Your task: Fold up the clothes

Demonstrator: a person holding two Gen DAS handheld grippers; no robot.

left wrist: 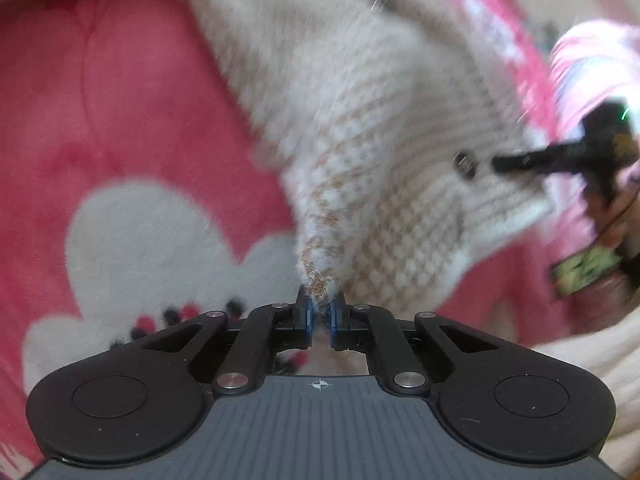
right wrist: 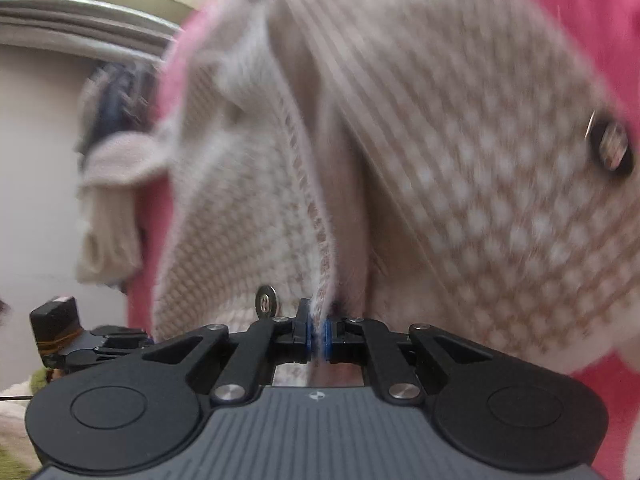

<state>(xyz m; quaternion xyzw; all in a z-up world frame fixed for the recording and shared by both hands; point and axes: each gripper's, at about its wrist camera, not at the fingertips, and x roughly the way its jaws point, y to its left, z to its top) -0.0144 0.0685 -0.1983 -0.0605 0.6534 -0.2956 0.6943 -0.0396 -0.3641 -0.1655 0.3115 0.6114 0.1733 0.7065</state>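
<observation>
A cream and tan knitted cardigan [left wrist: 360, 128] with dark round buttons [left wrist: 464, 165] lies over a pink blanket [left wrist: 120, 92]. My left gripper [left wrist: 320, 314] is shut on a pinched fold of the cardigan's edge. My right gripper [right wrist: 318, 332] is shut on another edge of the same cardigan [right wrist: 460, 160], which stretches up and away from it. A metal button [right wrist: 266, 300] hangs just left of the right fingers. The right gripper also shows at the right edge of the left wrist view [left wrist: 516, 164]. The left gripper shows low at the left of the right wrist view [right wrist: 120, 340].
The pink blanket has a white cloud-shaped figure [left wrist: 140, 248] near the left gripper. A pink patterned pillow or bundle [left wrist: 592, 64] sits at the far right. A pale wall [right wrist: 40, 160] and a shelf [right wrist: 80, 16] stand beyond the blanket's edge.
</observation>
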